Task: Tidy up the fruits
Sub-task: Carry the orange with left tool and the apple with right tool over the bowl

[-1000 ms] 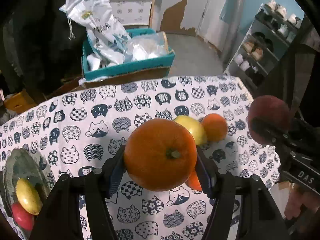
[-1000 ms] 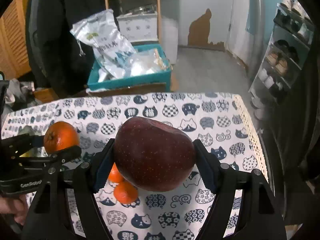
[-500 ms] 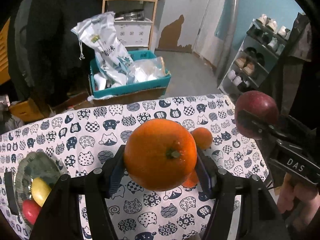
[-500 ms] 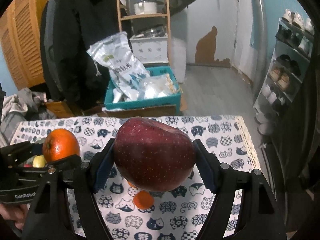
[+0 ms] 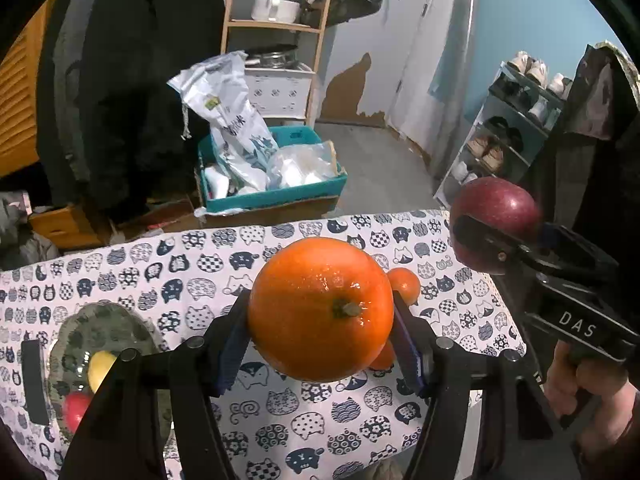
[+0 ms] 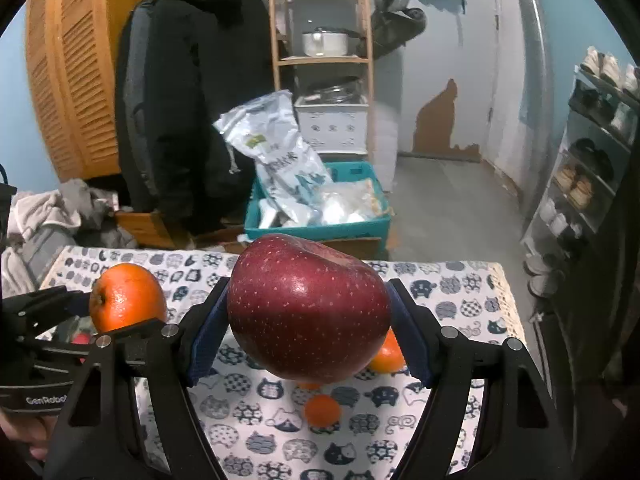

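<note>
Both grippers carry fruit above the cat-print table

The left gripper [image 5: 320, 312] pinches a large orange [image 5: 320, 308] and the right gripper [image 6: 308, 312] pinches a red apple [image 6: 308, 308], each held clear of the tablecloth [image 5: 160, 280], probably so they can travel to the glass plate [image 5: 104, 328] at the left, where a yellow fruit [image 5: 100, 368] and a red fruit [image 5: 76, 412] already lie; small oranges [image 6: 322, 410] wait on the cloth
</note>
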Available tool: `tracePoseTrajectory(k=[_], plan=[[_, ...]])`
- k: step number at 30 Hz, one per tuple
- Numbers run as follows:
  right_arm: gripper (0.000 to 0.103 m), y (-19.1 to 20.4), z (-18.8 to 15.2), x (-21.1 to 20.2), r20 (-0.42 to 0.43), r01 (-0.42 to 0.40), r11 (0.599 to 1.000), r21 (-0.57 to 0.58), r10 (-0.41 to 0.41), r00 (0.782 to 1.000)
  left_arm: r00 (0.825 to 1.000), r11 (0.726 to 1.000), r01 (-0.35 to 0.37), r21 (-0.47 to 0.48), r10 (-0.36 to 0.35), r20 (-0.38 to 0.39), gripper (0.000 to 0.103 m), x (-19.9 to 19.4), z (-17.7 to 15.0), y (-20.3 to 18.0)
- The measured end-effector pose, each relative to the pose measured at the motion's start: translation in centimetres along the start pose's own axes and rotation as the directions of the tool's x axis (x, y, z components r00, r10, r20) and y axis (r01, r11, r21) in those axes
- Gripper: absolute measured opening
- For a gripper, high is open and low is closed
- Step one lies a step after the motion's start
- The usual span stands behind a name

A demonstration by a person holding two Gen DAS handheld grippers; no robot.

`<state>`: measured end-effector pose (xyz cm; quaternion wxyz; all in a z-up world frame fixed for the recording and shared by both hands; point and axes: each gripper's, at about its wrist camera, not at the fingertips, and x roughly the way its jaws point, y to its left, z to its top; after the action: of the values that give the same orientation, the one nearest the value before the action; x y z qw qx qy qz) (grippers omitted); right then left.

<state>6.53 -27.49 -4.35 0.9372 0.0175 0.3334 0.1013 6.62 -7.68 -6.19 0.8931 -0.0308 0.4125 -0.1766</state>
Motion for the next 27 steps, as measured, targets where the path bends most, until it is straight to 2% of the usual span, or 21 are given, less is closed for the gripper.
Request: tracePoseTrajectory(k=[16,27], plan=[[0.075,6.3,1.6,0.1,0.019,-0.09,0.994,-0.069,0.092,0.996,0.998,0.996,-0.039,-0.085,0.043,0.05,0.066,-4.1,-0.9,5.8],[0.075,11.1,2.3,1.4,-0.003,-0.153,0.982,-0.107,0.153,0.988,0.994,0.984,-0.081,-0.16,0.092,0.059,0.066,-5.8,-1.9,10.4]])
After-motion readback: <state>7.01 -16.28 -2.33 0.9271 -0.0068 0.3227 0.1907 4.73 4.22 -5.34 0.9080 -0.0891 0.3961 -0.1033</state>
